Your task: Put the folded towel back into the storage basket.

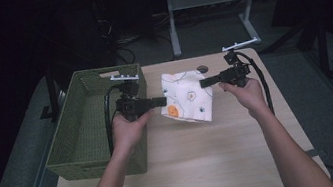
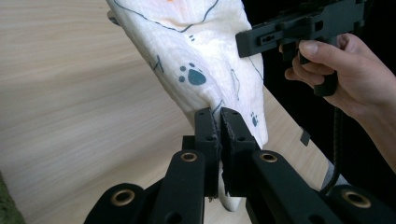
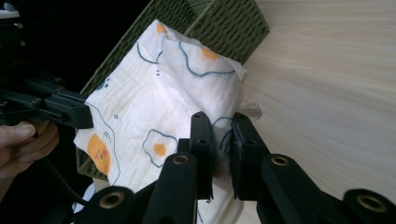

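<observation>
Both grippers are closed on a white printed cloth (image 1: 187, 97), which is held stretched between them above the pale wooden table (image 1: 224, 150). In the high view, the left gripper (image 1: 160, 101) is seen pinching the cloth's left edge, just beside the green woven basket (image 1: 84, 132) that stands at the table's left side, while the right gripper (image 1: 203, 83) is seen pinching its upper right edge. In the left gripper view, the left gripper (image 2: 219, 114) is shown with its jaws pressed nearly together on a fold of the cloth (image 2: 196, 56), and the person's right hand (image 2: 345, 70) is seen farther off around the other gripper. In the right gripper view, the right gripper (image 3: 222, 122) is shown with a bunched fold of the cloth (image 3: 154, 107) clamped between its jaws, a narrow gap being left between them, and the basket (image 3: 219, 23) is seen behind the cloth. Fried-egg and paw-print patterns are printed on the fabric.
</observation>
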The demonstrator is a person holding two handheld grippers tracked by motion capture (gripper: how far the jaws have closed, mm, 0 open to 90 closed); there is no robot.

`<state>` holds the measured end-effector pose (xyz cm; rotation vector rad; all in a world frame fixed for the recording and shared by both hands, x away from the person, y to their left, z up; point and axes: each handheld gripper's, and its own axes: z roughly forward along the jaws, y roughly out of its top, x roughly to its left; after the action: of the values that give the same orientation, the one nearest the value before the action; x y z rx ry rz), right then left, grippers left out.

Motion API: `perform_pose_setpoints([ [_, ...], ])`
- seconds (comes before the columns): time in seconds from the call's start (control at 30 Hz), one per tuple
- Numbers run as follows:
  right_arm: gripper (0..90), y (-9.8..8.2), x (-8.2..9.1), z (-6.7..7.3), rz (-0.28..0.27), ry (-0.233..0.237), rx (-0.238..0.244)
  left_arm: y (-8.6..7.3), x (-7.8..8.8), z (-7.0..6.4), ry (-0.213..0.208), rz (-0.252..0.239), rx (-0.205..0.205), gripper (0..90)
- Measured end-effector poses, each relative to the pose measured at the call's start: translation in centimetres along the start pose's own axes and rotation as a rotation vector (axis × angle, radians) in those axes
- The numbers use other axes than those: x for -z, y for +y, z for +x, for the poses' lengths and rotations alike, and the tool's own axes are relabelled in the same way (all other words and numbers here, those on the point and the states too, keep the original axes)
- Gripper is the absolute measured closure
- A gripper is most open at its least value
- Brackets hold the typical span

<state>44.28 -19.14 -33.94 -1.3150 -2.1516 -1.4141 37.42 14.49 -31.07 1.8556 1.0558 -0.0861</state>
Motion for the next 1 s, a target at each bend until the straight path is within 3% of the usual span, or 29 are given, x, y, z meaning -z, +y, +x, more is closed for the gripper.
perform_pose_setpoints([
  [0.4, 80.6, 1.5, -1.1, 1.9, 0.010, -0.003, 0.023, 0.6, 2.4, 1.2, -0.026, -0.014, 0.002, 86.9],
  [1.0, 80.6, 3.8, -3.9, 5.0, 0.034, 0.001, 0.056, 1.0, 6.4, 3.4, -0.021, -0.031, 0.007, 86.9],
])
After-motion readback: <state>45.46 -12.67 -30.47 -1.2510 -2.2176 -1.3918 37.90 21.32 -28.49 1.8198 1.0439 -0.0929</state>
